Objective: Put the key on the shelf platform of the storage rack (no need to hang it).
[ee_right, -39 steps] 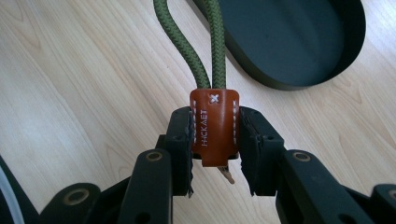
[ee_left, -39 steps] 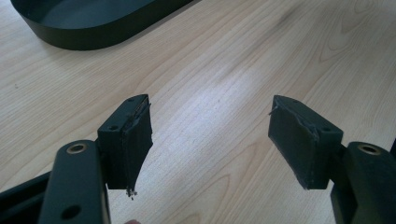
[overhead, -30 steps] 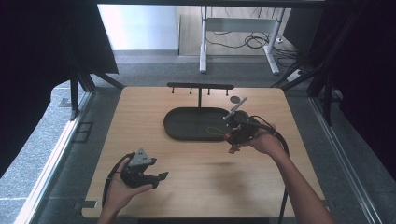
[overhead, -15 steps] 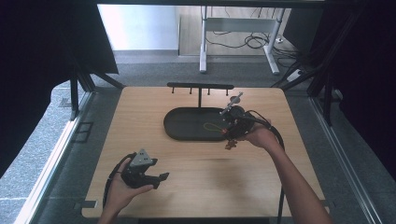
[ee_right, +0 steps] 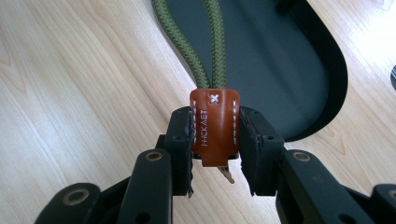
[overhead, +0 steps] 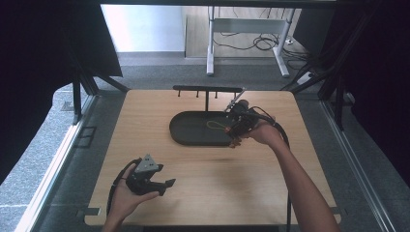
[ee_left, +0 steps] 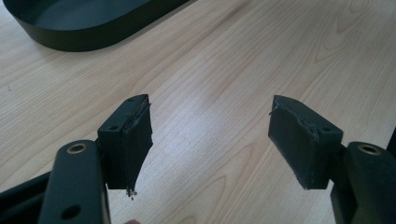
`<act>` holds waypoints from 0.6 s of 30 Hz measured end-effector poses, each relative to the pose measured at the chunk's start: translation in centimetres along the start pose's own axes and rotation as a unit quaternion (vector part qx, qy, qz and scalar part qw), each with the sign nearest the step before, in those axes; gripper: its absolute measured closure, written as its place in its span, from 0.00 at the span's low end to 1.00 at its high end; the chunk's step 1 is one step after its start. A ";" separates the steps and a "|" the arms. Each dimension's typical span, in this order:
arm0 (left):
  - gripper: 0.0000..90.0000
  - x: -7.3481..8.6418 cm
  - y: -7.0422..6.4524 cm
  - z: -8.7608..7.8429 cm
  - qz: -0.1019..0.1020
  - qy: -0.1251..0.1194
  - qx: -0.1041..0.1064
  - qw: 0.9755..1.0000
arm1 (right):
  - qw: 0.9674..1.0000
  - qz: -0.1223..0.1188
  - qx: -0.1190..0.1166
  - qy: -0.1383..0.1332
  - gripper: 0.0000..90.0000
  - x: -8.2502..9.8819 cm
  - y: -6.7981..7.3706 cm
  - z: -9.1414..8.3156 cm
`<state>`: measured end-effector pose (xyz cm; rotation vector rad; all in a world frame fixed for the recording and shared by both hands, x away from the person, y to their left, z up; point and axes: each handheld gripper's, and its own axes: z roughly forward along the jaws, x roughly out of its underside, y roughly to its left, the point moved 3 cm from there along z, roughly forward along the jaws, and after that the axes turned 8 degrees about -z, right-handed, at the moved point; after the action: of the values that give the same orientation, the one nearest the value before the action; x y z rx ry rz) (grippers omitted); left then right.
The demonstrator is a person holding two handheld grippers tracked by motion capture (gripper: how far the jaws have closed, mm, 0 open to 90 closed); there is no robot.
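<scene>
The right gripper [ee_right: 215,140], at the right end of the black oval tray [overhead: 180,136], pinches the brown leather tab [ee_right: 214,126] of an olive cord loop [ee_right: 205,42], probably light and floppy, best held by that firm tab, while the left gripper [ee_left: 210,140] hangs open well short of the tray.

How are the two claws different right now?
The left claw is open with nothing between its jaws; the right claw is shut on a brown leather tab with a green cord. The left claw hangs over bare wooden table near the person; the right claw is by the dark tray. Both have black jaws.
</scene>
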<state>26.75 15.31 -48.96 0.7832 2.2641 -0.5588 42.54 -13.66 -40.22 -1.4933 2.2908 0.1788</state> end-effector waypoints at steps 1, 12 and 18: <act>0.34 0.0 0.0 0.0 0.000 0.000 0.000 1.000 | 1.000 0.003 -0.001 -0.002 0.75 -0.2 -0.1 0.0; 0.34 0.0 -0.1 0.2 -0.001 0.001 0.002 1.000 | 1.000 0.002 -0.006 -0.003 0.75 -1.3 -1.0 0.7; 0.34 -0.1 0.1 0.4 0.000 0.004 0.002 1.000 | 1.000 0.002 -0.012 -0.006 0.75 -2.3 -1.5 1.4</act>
<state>27.04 15.16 -49.16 0.7884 2.2721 -0.5623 45.08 -11.85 -40.45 -1.4957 2.2906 0.2160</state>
